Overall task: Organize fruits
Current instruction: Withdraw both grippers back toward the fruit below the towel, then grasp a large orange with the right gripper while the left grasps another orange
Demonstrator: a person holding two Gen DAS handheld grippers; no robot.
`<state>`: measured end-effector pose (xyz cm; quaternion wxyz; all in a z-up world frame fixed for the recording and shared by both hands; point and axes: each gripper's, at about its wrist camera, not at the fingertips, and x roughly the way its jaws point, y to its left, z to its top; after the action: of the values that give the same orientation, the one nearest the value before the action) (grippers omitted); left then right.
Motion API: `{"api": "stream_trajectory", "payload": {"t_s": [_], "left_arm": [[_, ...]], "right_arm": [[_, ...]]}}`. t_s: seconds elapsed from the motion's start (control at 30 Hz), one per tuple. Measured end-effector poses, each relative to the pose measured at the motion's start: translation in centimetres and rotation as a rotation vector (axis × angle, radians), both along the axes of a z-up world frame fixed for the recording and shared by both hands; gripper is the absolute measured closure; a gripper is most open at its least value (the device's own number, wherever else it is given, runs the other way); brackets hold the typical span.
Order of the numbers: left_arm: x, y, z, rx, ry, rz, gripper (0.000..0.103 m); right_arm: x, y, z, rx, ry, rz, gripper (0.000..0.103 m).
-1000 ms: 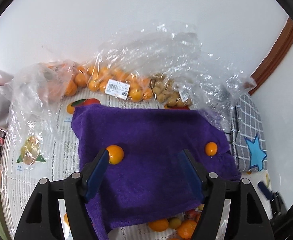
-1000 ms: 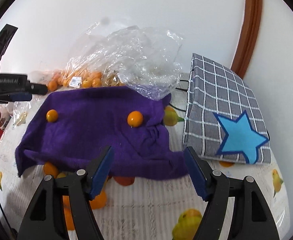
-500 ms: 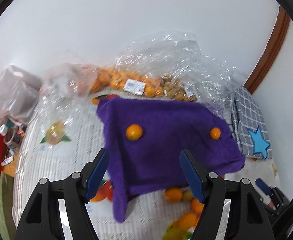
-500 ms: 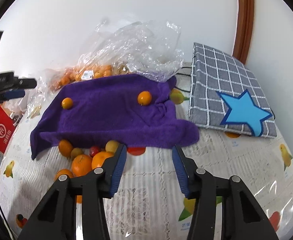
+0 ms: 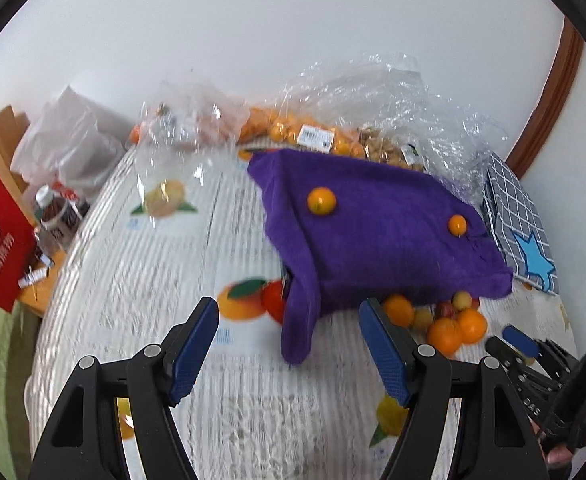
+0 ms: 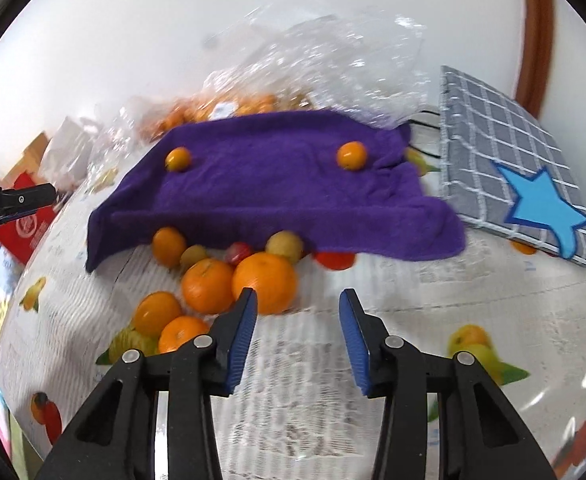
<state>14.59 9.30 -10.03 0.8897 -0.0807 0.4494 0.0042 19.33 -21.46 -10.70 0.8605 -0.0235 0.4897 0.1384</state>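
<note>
Two tongs hang empty: right tongs [image 6: 297,312], jaws just narrowed with nothing between, sit beside the nearest orange [image 6: 264,282]; left tongs [image 5: 289,346] gape. Fruit heaps under the purple towel [image 6: 273,188], mid-worktop. Best centre on one orange before squeezing.

Plain white wall [image 5: 253,40], brown wooden trim [image 5: 549,96], fruit-print tablecloth [image 6: 453,300].

The bench [image 6: 433,304] (under a fruit-print cover) is carrying a purple towel [image 6: 277,196], loose oranges [image 6: 265,280], a checked cushion [image 6: 505,152] and bagged fruit [image 5: 317,136].
</note>
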Motion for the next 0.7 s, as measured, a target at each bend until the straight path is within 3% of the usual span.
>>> {"api": "stream_trajectory", "payload": {"t_s": [0.3, 0.43, 0.7], "left_arm": [[-2.8, 1.4, -3.4, 0.009, 0.066, 0.021, 0.032], [-3.4, 2.2, -4.6, -0.027, 0.095, 0.039, 0.032], [-3.7, 2.3, -4.9, -0.041, 0.095, 0.031, 0.032]], "right_arm": [[0.2, 1.9, -2.4, -0.055, 0.004, 0.084, 0.060], [0.8, 2.6, -2.8, -0.066, 0.007, 0.124, 0.060], [2.4, 2.7, -3.5, -0.035, 0.026, 0.104, 0.060]]}}
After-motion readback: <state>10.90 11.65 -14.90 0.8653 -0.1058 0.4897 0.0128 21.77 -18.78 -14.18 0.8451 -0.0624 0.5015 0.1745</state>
